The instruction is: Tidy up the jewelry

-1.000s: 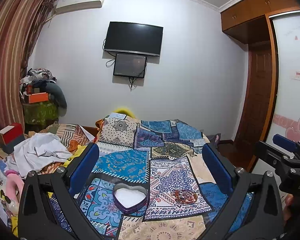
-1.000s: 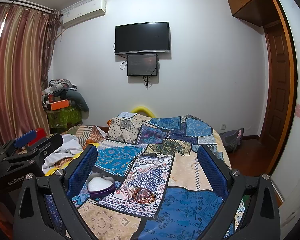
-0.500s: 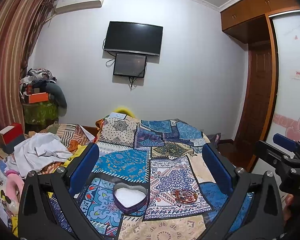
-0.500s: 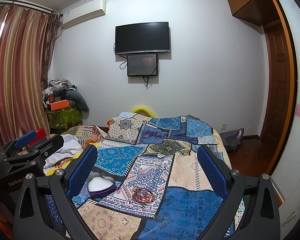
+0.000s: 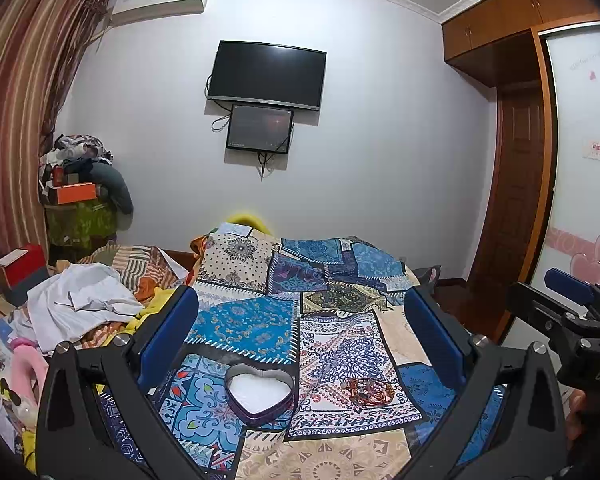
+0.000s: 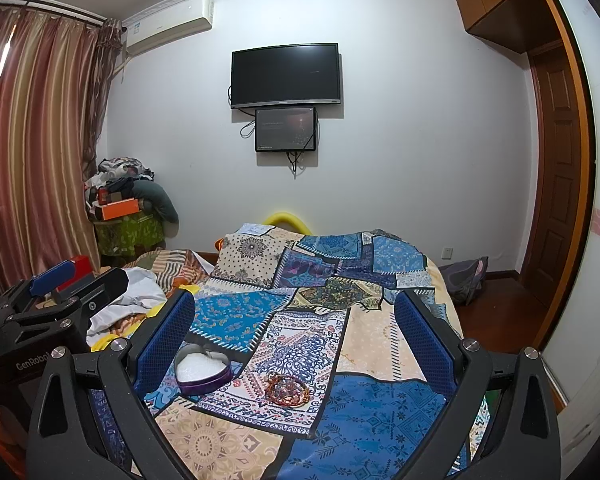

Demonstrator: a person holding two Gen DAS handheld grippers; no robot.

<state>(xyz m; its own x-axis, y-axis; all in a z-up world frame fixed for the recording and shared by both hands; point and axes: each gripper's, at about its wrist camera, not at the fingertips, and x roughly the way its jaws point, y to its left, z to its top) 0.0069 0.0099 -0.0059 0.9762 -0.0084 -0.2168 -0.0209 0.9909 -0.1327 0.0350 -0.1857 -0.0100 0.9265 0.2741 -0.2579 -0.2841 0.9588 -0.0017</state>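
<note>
While both tools hang above the patchwork bedspread [image 5: 244,320], the left gripper [image 5: 300,328] stands with its blue pads [image 5: 168,332] spread wide and nothing between them; the right gripper [image 6: 292,332] is just as wide apart and empty. In the left wrist view, the heart-shaped tin [image 5: 259,394] lies on the bedspread at about six o'clock, lidless, with a white lining. The beaded jewelry [image 5: 367,390] sits in a small heap near it, at the tin's three o'clock, not touching. A dark television [image 6: 286,76] hangs on the wall at twelve o'clock.
</note>
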